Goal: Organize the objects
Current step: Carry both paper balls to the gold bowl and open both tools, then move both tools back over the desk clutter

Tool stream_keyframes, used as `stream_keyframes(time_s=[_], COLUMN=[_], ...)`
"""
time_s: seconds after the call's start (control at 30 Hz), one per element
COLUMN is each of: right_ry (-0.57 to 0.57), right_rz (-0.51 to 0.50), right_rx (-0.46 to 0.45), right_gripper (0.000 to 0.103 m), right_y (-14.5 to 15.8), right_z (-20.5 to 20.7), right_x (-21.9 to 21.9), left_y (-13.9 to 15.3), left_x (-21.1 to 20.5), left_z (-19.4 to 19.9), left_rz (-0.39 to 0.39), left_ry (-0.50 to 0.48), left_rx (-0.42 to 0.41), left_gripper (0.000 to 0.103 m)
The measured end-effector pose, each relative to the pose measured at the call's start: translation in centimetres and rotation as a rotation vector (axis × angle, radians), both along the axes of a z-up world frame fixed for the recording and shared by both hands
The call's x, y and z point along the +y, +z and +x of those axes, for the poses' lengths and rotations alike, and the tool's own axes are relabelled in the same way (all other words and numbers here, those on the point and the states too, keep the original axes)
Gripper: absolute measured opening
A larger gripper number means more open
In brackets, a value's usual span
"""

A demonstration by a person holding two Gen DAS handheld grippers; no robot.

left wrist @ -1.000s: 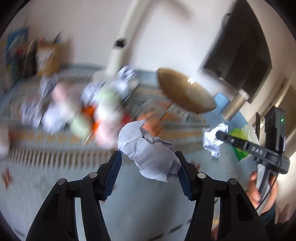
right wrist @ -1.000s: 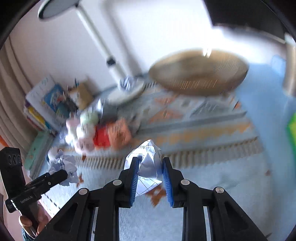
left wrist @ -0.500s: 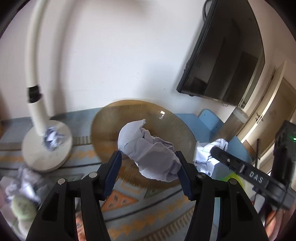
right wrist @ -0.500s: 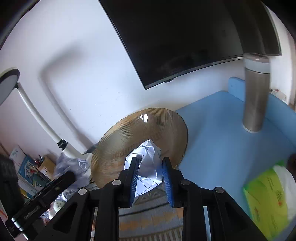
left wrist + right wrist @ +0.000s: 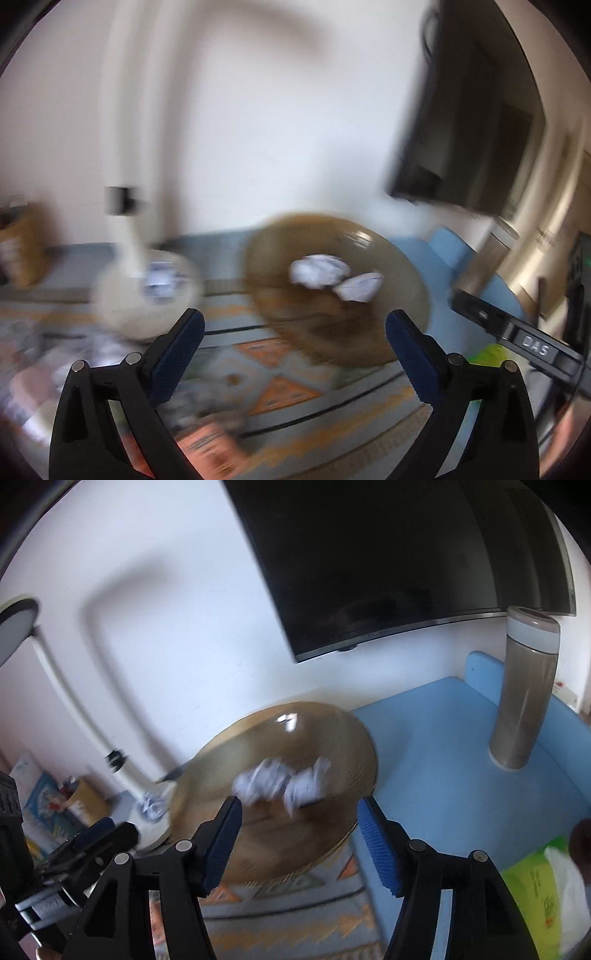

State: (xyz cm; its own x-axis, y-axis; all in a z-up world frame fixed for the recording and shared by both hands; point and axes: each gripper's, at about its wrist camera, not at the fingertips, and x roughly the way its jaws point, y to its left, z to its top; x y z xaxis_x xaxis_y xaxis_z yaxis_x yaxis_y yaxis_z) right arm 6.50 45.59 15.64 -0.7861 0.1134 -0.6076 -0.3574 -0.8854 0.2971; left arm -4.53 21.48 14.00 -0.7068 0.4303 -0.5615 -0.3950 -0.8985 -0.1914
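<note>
Two crumpled white paper balls lie side by side in a round brown ribbed bowl (image 5: 373, 332). In the left wrist view they are the bigger ball (image 5: 317, 271) and the smaller one (image 5: 360, 288). The right wrist view shows the same bowl (image 5: 347, 738) with both balls (image 5: 262, 781) (image 5: 308, 784). My left gripper (image 5: 295, 332) is open and empty, just in front of the bowl. My right gripper (image 5: 297, 821) is open and empty over the bowl's near rim. Both views are blurred.
A white lamp base (image 5: 147, 291) with another paper ball (image 5: 160, 282) on it stands left of the bowl. A patterned rug (image 5: 280, 391) carries more litter at lower left. A tall brown flask (image 5: 524, 690) stands on the blue mat (image 5: 443, 775). A green packet (image 5: 532, 882) lies at right.
Both grippers opened and dropped their paper balls into the brown bowl. Both have pulled back a little from the bowl.
</note>
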Motion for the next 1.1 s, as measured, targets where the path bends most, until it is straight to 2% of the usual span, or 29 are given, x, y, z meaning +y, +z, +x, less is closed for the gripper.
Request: stream_keyframes(time_s=[0.03, 0.13, 0.27, 0.4, 0.53, 0.63, 0.7, 0.8, 0.83, 0.87, 0.93, 1.0, 1.1], right_ry=[0.008, 0.054, 0.155, 0.231, 0.294, 0.34, 0.361, 0.376, 0.372, 0.374, 0.386, 0.396, 0.41], right_rz=[0.007, 0.036, 0.05, 0.074, 0.064, 0.08, 0.109, 0.164, 0.181, 0.199, 0.236, 0.284, 0.342], right_rx=[-0.002, 0.005, 0.008, -0.009, -0.031, -0.011, -0.037, -0.056, -0.065, -0.071, -0.082, -0.073, -0.065], right_gripper=[0.064, 0.065, 0.066, 0.066, 0.067, 0.067, 0.067, 0.067, 0.072, 0.084, 0.093, 0.093, 0.093], right_y=[0.1, 0.8, 1.5, 0.5, -2.8, -6.1, -7.7, -9.0, -9.0, -9.2, -9.4, -9.4, -9.3], right_z=[0.2, 1.7, 2.9, 3.2, 2.8, 2.4, 1.8, 1.5, 1.4, 1.3, 1.1, 1.4, 1.7], right_x=[-0.6, -3.7, -8.7, -14.1, -18.0, -20.3, -21.6, -22.8, -23.0, -23.3, -24.0, -24.8, -25.8], left_y=[0.3, 0.5, -0.3, -3.0, -6.5, -8.3, -8.9, -9.6, -10.0, -10.5, -11.0, -11.0, -11.3], left_x=[-2.0, -6.9, -13.4, -19.2, -22.7, -23.6, -23.4, -22.4, -22.1, -21.7, -20.7, -19.7, -19.3], left_z=[1.5, 5.0, 9.6, 12.2, 12.9, 12.3, 11.8, 10.7, 10.3, 10.0, 9.7, 9.8, 9.6], left_rz=[-0.008, 0.004, 0.011, -0.017, -0.044, -0.052, -0.056, -0.082, -0.087, -0.092, -0.165, -0.227, -0.25], left_ry=[0.059, 0.147, 0.278, 0.324, 0.404, 0.446, 0.444, 0.45, 0.462, 0.477, 0.494, 0.471, 0.455], left_rx=[0.031, 0.061, 0.075, 0.031, -0.019, -0.039, -0.036, -0.031, -0.038, -0.043, -0.059, -0.048, -0.061], left_gripper=[0.099, 0.099, 0.102, 0.102, 0.102, 0.102, 0.102, 0.102, 0.102, 0.102, 0.102, 0.102, 0.102])
